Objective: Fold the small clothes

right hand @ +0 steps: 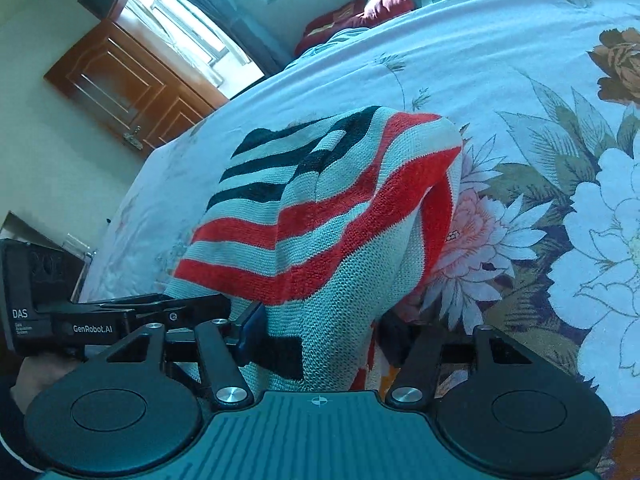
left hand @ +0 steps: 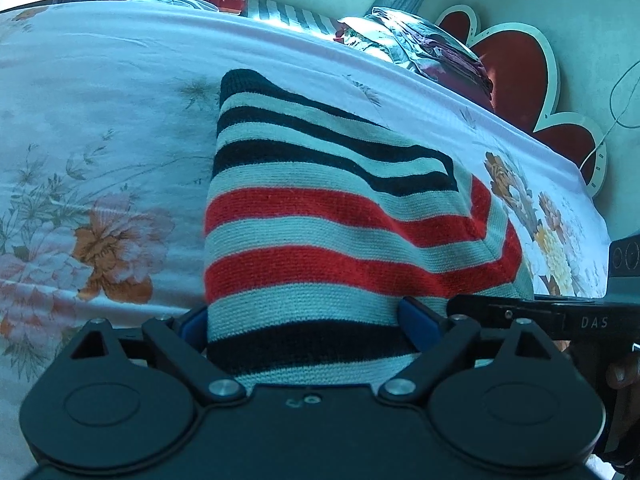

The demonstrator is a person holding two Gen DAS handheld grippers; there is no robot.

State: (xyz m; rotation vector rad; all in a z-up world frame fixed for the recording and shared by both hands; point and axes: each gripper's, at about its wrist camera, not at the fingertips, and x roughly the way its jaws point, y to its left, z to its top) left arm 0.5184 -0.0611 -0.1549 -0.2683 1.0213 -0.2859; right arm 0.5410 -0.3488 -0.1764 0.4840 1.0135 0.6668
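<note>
- Striped knitted garment point(left hand: 332, 220): lies on the flowered bedsheet point(left hand: 100, 140), its near hem towards the bed's near edge and its far end reaching towards the middle. In the left wrist view it lies mostly flat, probably so that a clean crease can be made.
- Left gripper point(left hand: 308, 320): jaws spread wide, one blue pad at each side of the near hem. Whether the pads press on the cloth cannot be told; the wide stance seems meant to span the hem.
- Right gripper point(right hand: 316, 336): jaws about half open, with cloth bunched between them. The left pad touches the knit; the right finger is hidden, so a firm grip cannot be confirmed.
- Right wrist view: the garment's right side point(right hand: 420, 168) humps above the sheet, a layer doubled over itself, apparently mid-fold.
- Pillows and bundled laundry point(left hand: 420, 44) sit along the bed's far edge, clear of the working area.
</note>
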